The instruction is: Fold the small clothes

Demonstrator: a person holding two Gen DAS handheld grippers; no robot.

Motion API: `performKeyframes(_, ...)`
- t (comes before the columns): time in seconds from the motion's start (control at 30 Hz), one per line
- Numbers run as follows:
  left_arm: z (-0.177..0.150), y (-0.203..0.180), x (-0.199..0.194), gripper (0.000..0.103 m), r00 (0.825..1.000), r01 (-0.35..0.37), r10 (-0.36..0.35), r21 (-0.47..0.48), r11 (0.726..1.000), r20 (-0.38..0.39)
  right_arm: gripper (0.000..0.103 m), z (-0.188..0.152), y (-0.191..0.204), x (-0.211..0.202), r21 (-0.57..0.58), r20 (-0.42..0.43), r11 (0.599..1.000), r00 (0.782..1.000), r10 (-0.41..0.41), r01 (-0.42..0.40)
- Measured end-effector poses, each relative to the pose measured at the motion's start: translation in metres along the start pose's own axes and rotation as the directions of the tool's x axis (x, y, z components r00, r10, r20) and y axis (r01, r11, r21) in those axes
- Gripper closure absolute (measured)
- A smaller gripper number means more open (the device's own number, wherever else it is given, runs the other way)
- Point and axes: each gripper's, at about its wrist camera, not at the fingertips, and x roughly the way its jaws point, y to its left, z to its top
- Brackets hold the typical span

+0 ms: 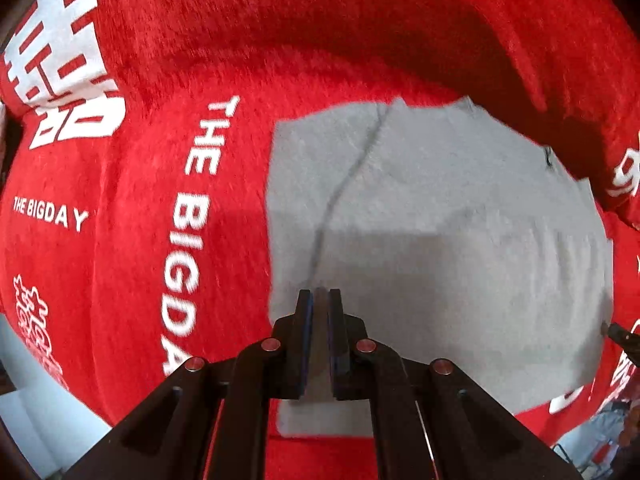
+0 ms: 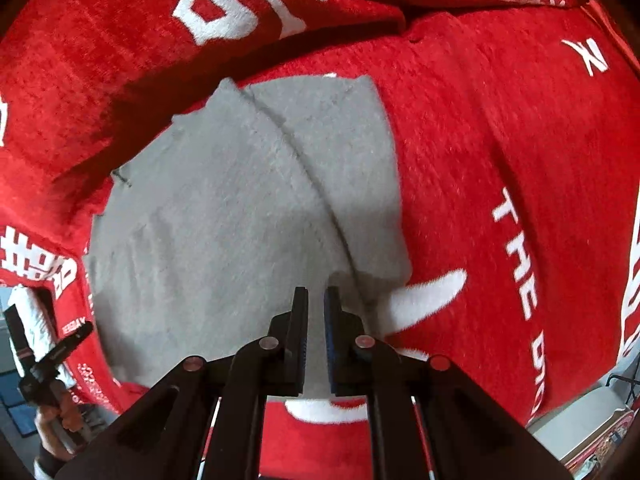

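A small grey garment (image 1: 440,220) lies flat on a red plush blanket (image 1: 160,80), with a seam running from its far edge toward the fingers. My left gripper (image 1: 320,292) points down over the garment's near left part; its jaws are shut to a thin slit and no cloth is lifted. In the right wrist view the same garment (image 2: 224,208) fills the middle. My right gripper (image 2: 316,290) hovers by its near right corner, which is slightly rumpled, and the pads stand a narrow gap apart with nothing pinched. Each view shows the other gripper at its edge: the right gripper (image 1: 622,336) and the left gripper (image 2: 86,326).
The blanket (image 2: 500,140) carries white lettering and large white characters. A thick red fold (image 2: 200,40) rises just behind the garment. A hand (image 2: 52,428) grips the left tool. Pale floor and a patterned box (image 2: 600,436) show past the blanket's near edge.
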Motion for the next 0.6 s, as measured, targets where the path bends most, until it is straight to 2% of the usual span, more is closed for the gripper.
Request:
performKeyframes(0.17, -0.023, -0.020, -0.002, 0.096, 0.999, -0.021, 0.021, 0.000, 1.000, -0.047, 0.094, -0.017, 0.008, 0.006, -0.001, -0.060, 0.999, 0.997, 0.050, -0.050)
performKeyframes(0.27, -0.034, -0.032, 0.000, 0.096, 0.998, -0.031, 0.033, 0.032, 0.999, -0.056, 0.094, -0.024, 0.015, 0.013, -0.019, -0.090, 0.998, 0.994, 0.061, -0.063)
performKeyframes(0.3, -0.037, -0.036, 0.001, 0.084, 0.998, -0.034, 0.037, 0.042, 0.999, -0.058, 0.094, -0.027, 0.019, 0.017, -0.027, -0.103, 0.997, 0.992, 0.066, -0.070)
performKeyframes(0.33, -0.041, -0.040, 0.001, 0.040, 0.997, -0.031, 0.034, 0.045, 0.998, -0.064, 0.089, -0.026, 0.020, 0.020, -0.030, -0.112, 0.997, 0.991, 0.070, -0.074)
performKeyframes(0.37, -0.043, -0.042, 0.000, 0.016, 0.997, -0.028, 0.031, 0.039, 0.999, -0.064, 0.083, -0.027, 0.023, 0.024, -0.033, -0.126, 0.996, 0.989, 0.074, -0.079)
performKeyframes(0.4, -0.046, -0.044, -0.004, 0.000, 0.999, -0.025, 0.026, 0.028, 0.999, -0.043, 0.067, -0.029, 0.026, 0.027, -0.035, -0.138, 0.996, 0.987, 0.077, -0.083)
performKeyframes(0.43, -0.048, -0.047, -0.009, 0.000, 1.000, -0.017, 0.018, 0.028, 0.999, -0.018, 0.052, -0.031, 0.029, 0.029, -0.038, -0.143, 0.996, 0.987, 0.079, -0.085)
performKeyframes(0.47, -0.050, -0.050, -0.010, 0.000, 1.000, -0.016, 0.017, 0.035, 0.999, -0.018, 0.047, -0.033, 0.033, 0.031, -0.049, -0.143, 0.995, 0.986, 0.081, -0.089)
performKeyframes(0.6, -0.052, -0.056, -0.007, 0.000, 0.999, -0.033, 0.034, 0.033, 0.999, -0.042, 0.046, -0.035, 0.045, 0.036, -0.077, -0.171, 0.991, 0.981, 0.092, -0.106)
